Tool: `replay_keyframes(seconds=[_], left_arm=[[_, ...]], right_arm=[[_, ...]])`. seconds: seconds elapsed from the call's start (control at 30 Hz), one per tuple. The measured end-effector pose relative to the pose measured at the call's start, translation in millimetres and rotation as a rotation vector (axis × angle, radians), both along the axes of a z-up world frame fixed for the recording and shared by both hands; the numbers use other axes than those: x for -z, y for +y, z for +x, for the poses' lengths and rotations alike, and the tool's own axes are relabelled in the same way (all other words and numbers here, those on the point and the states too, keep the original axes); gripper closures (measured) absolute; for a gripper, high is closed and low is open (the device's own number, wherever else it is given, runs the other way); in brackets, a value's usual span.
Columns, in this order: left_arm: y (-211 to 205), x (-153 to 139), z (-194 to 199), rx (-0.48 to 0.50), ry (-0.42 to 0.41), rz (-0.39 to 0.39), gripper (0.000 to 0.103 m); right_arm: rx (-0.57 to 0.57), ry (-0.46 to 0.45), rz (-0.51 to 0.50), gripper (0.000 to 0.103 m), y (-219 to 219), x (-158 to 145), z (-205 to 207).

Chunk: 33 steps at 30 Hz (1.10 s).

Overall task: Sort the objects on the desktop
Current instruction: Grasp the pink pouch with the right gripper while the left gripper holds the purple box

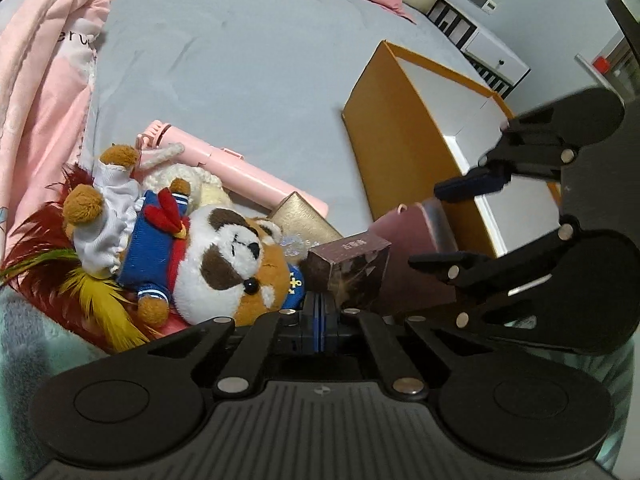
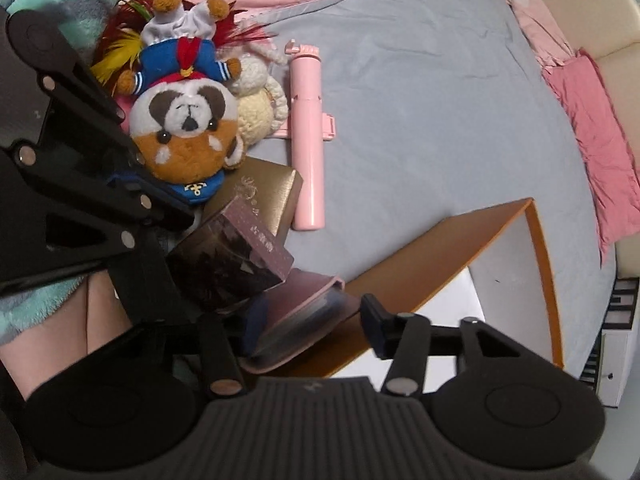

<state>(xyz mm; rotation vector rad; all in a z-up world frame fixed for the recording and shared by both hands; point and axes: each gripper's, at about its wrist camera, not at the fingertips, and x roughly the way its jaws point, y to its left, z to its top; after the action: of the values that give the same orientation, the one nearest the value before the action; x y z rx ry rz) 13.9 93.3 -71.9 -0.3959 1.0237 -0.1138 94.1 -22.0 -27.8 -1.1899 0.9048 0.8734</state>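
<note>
My left gripper (image 1: 319, 312) is shut, its fingertips just below a small dark purple box (image 1: 352, 266), also in the right wrist view (image 2: 232, 260). My right gripper (image 2: 310, 320) is open around a pink-covered case (image 2: 296, 320), which shows in the left wrist view (image 1: 416, 248); the fingers do not press on it. A sailor plush dog (image 1: 192, 256) lies on red and yellow feathers (image 1: 92, 300), beside a cream plush (image 2: 256, 108), a pink selfie stick (image 2: 306, 132) and a gold box (image 2: 264, 192). An open orange box (image 1: 396, 136) stands to the right.
All lies on a grey bed sheet (image 1: 240, 80). A pink blanket (image 1: 40, 100) is at the left and a pink pillow (image 2: 596, 140) at the far side. A teal fleece blanket (image 2: 48, 8) lies near me. White furniture (image 1: 496, 56) stands beyond the bed.
</note>
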Motion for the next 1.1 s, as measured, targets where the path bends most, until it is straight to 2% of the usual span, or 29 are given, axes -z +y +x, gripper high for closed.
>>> replay_keyframes(seconds=[0.23,0.33,0.47,0.7,0.83,0.93,1.0,1.07,1.1], left_arm=[[3,-6,-6,-0.009,-0.017,-0.028,0.103],[4,-9,-10,-0.007,-0.027,-0.033,0.103],[10,-12,-16,-0.018,-0.052,-0.089,0.103],[6,-16,-9,-0.01,-0.053,-0.133,0.103],[-1,-14,-7,0.007,-0.035,-0.101,0.103],[-1,-13,-9,0.003,-0.026,-0.077,0.103],[0,-13,-10,0.006,-0.021,-0.062,0.102],[-1,-14,-12,0.023,-0.024,-0.036,0.099],[-3,-17,-14,0.035,-0.029,-0.013,0.095]], right_arm=[[0.141,0.15,0.165,0.062,-17,-23,-2],[0.198,0.151,0.224,0.069,-26,-26,-10],[0.312,0.161,0.335,0.074,-42,-24,-17],[0.468,0.241,0.509,0.077,-64,-20,-23],[0.49,0.197,0.544,0.077,-72,-19,-33],[0.499,0.141,0.556,0.069,-79,-18,-42],[0.509,0.136,0.57,0.066,-81,-13,-47],[0.53,0.126,0.578,0.065,-83,-7,-51],[0.539,0.118,0.581,0.065,-84,-4,-54]])
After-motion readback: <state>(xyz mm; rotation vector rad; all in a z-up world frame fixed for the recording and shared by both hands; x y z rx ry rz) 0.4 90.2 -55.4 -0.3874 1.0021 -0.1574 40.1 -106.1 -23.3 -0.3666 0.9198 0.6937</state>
